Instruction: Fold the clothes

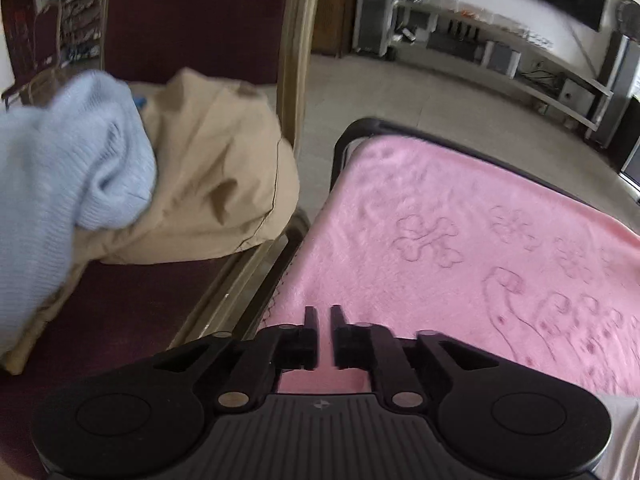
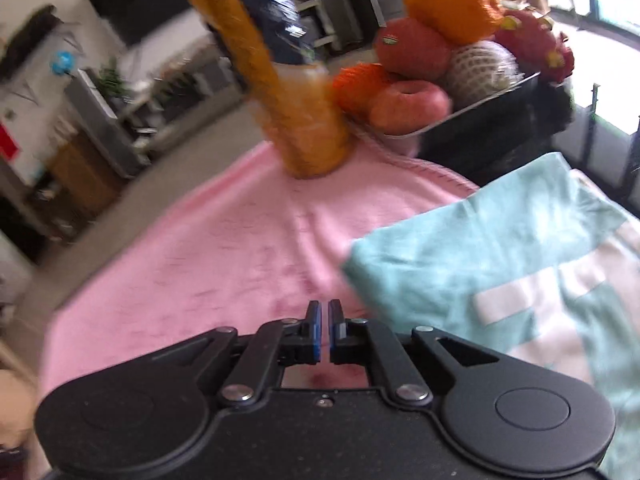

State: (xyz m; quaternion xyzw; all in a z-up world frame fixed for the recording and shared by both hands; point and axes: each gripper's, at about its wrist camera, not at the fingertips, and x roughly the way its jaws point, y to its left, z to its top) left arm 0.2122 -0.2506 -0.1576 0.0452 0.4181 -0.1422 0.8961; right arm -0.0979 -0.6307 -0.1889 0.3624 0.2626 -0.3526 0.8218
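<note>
Left tongs [image 1: 324, 314] slightly apart, empty, over pink blanket [image 1: 460, 216] on worktop, pale blue sweater [image 1: 68, 160] and tan garment [image 1: 216, 172] heaped on chair [image 1: 192, 20] to their left, right tongs [image 2: 324, 308] together, empty, folded mint T-shirt [image 2: 460, 256] just to their right, only this view shows juice bottle [image 2: 288, 92], fruit tray [image 2: 480, 108].

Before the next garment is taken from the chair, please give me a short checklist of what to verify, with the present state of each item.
1. Left tongs hold nothing: ok, a small gap, nothing between them.
2. Right tongs hold nothing: ok, shut and bare.
3. Clothes wait on the chair: ok, a light blue knit lies on a beige garment.
4. Free folding space on the pink blanket: ok in front of both tongs.
5. Folded teal shirt set aside: ok, at the right side.
6. Orange bottle and fruit tray away from the work: cannot tell, they stand at the far edge.
</note>
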